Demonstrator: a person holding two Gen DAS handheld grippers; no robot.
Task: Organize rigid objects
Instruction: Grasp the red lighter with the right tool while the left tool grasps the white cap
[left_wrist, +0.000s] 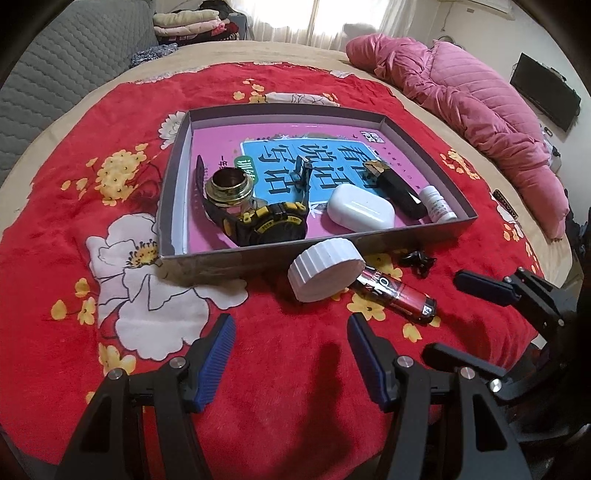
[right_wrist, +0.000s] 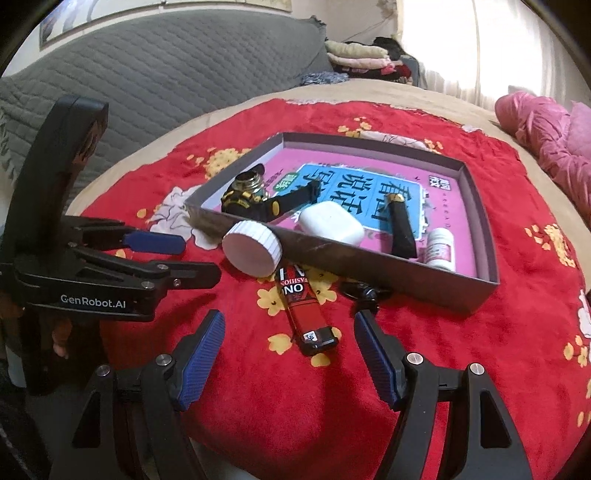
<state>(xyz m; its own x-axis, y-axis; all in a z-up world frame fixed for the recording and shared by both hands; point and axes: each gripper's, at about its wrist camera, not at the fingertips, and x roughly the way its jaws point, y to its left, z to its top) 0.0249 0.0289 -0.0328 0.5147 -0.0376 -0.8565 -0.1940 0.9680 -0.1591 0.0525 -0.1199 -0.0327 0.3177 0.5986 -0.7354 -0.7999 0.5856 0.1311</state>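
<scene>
Fingers on our left gripper (left_wrist: 291, 354) and right gripper (right_wrist: 290, 354) are gaping apart, empty; grabbing the lighter (right_wrist: 304, 314) might be rolling the lid (right_wrist: 253, 249) away.

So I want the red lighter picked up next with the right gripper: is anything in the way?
Nothing visible blocks it. The red lighter lies on the blanket straight ahead of the open right gripper. The white cap sits just beyond its far end, against the box wall.
</scene>
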